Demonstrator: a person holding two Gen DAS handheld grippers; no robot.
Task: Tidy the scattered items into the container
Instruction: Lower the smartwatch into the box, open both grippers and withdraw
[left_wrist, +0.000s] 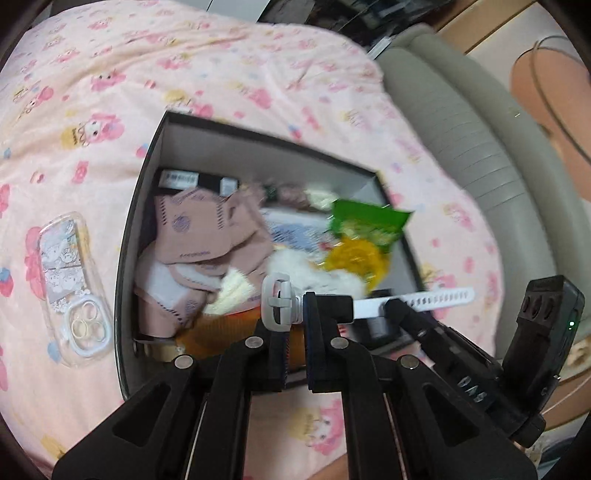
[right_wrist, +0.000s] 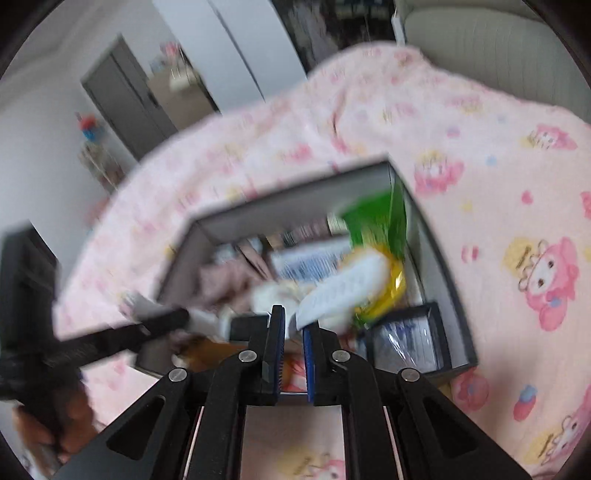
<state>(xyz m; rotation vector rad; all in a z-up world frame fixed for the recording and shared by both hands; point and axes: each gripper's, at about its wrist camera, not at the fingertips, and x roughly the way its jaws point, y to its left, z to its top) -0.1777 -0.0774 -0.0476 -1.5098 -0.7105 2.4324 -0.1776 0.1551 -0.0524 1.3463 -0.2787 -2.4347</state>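
While both grippers are hanging over the open dark box (left_wrist: 146, 206), each is clamping one end of a white watch strap (left_wrist: 364, 304). The left gripper (left_wrist: 295, 321) is pinching the strap just beside its grey buckle (left_wrist: 277, 303), which is sticking out to the left of its fingers, and the strap is running off to the right. There the right gripper (left_wrist: 395, 306) is reaching in from the right and pinching it further along, with the perforated tail poking out beyond it. From the right wrist view, the right gripper (right_wrist: 293, 325) is showing its jaws nearly together on the blurred white strap (right_wrist: 332, 291), and the left gripper (right_wrist: 173, 317) is coming in from the left as a dark bar.

Below and ahead of both sets of fingers, the box is lying on a pink cartoon-print blanket (left_wrist: 221, 74), holding pink folded cloth (left_wrist: 207, 236), a green and yellow snack packet (left_wrist: 364, 236) and other blurred items. Well to the left of the left gripper, outside the box, a clear phone case (left_wrist: 72, 288) is lying on the blanket.
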